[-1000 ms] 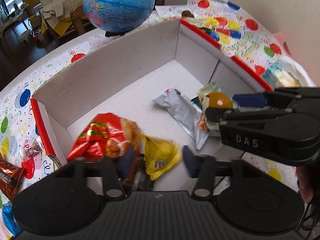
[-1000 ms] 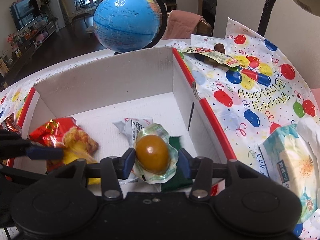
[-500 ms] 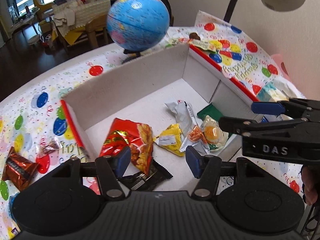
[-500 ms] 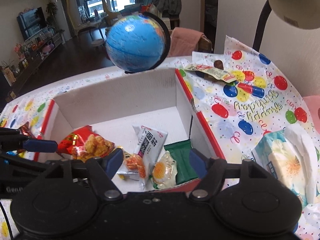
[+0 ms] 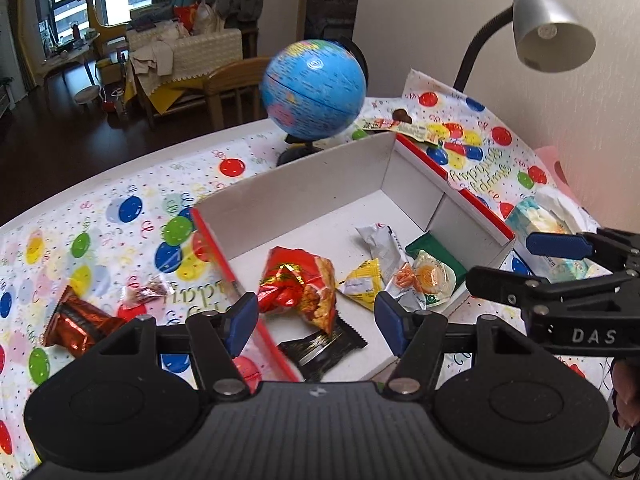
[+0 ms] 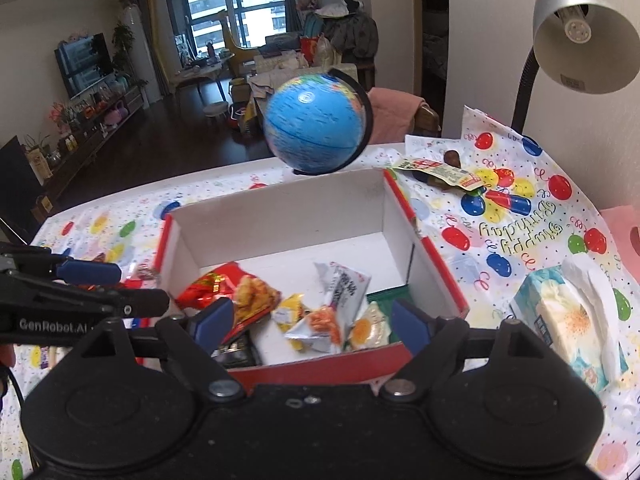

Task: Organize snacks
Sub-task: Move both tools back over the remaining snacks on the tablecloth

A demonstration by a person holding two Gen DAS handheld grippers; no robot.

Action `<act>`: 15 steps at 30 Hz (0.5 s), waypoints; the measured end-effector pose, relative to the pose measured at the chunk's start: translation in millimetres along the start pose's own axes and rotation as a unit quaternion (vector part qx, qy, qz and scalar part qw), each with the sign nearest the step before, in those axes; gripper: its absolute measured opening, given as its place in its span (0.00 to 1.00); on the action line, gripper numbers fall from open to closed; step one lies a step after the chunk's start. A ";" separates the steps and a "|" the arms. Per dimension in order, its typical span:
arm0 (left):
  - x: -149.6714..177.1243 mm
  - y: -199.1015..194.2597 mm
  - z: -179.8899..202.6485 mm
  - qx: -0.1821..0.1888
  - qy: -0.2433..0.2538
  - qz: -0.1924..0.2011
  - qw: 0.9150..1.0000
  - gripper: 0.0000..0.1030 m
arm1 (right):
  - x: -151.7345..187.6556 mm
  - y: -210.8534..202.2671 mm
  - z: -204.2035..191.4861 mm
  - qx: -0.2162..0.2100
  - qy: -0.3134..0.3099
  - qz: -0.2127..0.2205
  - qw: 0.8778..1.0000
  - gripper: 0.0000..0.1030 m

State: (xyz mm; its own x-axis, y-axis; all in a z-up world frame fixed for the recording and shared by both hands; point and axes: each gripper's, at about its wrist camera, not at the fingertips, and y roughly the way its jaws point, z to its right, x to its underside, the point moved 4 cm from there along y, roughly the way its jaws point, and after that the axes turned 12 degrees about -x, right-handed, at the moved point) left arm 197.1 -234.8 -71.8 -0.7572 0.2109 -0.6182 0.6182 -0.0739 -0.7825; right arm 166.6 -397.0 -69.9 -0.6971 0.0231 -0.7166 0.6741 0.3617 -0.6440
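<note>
Both claws, left claw (image 5: 314, 326) and right claw (image 6: 310, 326), are hanging apart and empty, jaws just widening; the crinkly copper foil snack packet (image 5: 76, 326) on the desk looks light, slippery, best pinched mid-body

1. A white-lined, red-edged box (image 5: 416, 194) is sitting open, holding a crumpled red bag (image 5: 298, 288), yellow packet (image 5: 362, 283), silver packet (image 5: 382, 242), egg packet (image 5: 430, 278), green wrapper (image 5: 434, 249) and black wrapper (image 5: 322, 347).
2. A copper wrapper (image 5: 74, 324) is lying outside.
</note>
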 end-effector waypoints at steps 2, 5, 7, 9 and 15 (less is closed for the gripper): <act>3.0 -5.3 -8.6 -0.001 -0.005 0.004 1.000 0.62 | 2.0 -4.1 -8.9 -0.004 0.001 0.003 1.000 0.85; 7.4 -14.0 -22.8 -0.001 -0.012 0.009 1.000 0.62 | 4.5 -9.3 -22.6 -0.007 0.001 0.009 1.000 0.86; 10.3 -19.4 -33.3 -0.001 -0.018 0.012 1.000 0.65 | 5.3 -10.9 -32.0 -0.011 0.002 0.012 1.000 0.86; 13.6 -24.0 -43.2 -0.001 -0.023 0.015 1.000 0.66 | 6.3 -11.2 -41.9 -0.014 0.000 0.013 1.000 0.87; 25.4 -39.4 -74.0 -0.010 -0.032 0.028 0.999 0.66 | 9.3 -6.3 -74.0 -0.029 -0.005 0.013 0.999 0.89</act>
State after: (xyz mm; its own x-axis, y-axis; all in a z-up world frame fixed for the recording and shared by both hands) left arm 169.1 -154.4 -51.2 -0.7332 0.1435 -0.6647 0.6633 -0.0645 -0.7456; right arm 137.8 -330.0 -52.7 -0.6770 0.0243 -0.7355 0.6762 0.4150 -0.6087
